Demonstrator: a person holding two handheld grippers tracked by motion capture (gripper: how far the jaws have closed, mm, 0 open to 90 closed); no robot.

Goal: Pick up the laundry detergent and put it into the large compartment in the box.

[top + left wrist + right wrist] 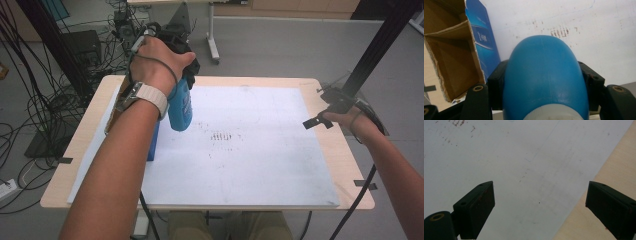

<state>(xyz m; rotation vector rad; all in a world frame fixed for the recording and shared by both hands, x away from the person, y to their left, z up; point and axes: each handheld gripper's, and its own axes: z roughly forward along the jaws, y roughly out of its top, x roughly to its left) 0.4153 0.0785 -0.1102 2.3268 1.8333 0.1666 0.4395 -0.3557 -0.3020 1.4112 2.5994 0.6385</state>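
A blue bottle (180, 107) hangs base-down over the left part of the white mat (250, 150), lifted off it. My left gripper (186, 75) is shut on its upper part. In the left gripper view the bottle's rounded blue body (544, 75) sits pressed between both black pads (496, 87), with a white band at its near end. An open blue cardboard box (152, 142) lies just left of the bottle, and its brown inside (451, 62) faces the camera. My right gripper (320, 120) rests at the table's right edge, jaws open (540, 205) with nothing between them.
The white mat (499, 157) covers most of the wooden table (345, 150) and has dark smudges (220, 136) near its middle. Black frame posts (385, 40) stand at both back corners. Cables (30, 110) lie on the floor to the left.
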